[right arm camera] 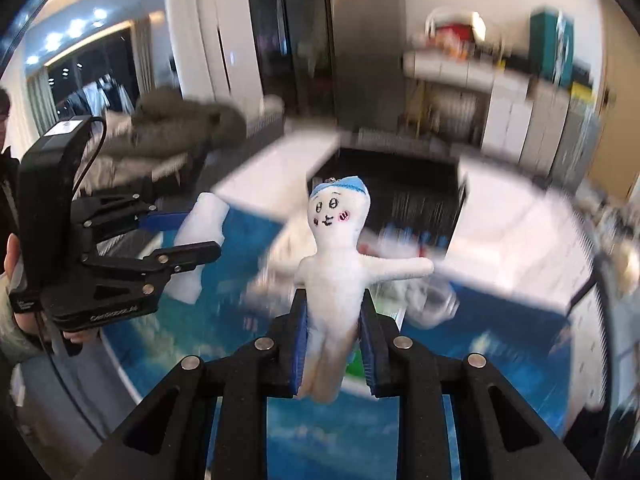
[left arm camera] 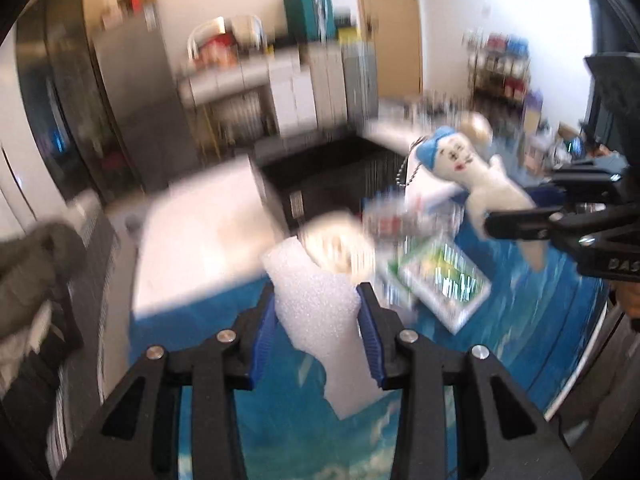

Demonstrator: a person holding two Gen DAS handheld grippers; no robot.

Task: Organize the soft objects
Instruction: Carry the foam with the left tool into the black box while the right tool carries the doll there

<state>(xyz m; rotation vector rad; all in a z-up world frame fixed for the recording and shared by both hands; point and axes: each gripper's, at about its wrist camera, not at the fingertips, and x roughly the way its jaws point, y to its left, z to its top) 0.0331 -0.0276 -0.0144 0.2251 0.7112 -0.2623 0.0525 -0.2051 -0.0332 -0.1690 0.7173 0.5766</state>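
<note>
My left gripper (left arm camera: 318,300) is shut on a white foam piece (left arm camera: 320,312), which sticks out past the blue pads and hangs above the blue table (left arm camera: 520,300). In the right wrist view the same left gripper (right arm camera: 198,236) shows at the left with the foam piece (right arm camera: 202,240) between its fingers. My right gripper (right arm camera: 334,312) is shut on a white plush doll (right arm camera: 334,280) with a blue cap and a drawn face, gripped at its lower body, arms spread. The left wrist view shows that doll (left arm camera: 476,172) at the right, held by the right gripper (left arm camera: 496,220).
A black open box (left arm camera: 332,172) with white flaps (left arm camera: 196,232) stands at the far side of the blue table. Blurred packets (left arm camera: 444,280) lie on the table. A grey coat (right arm camera: 176,128) lies on furniture at the left. A person's hand (right arm camera: 12,256) holds the left gripper.
</note>
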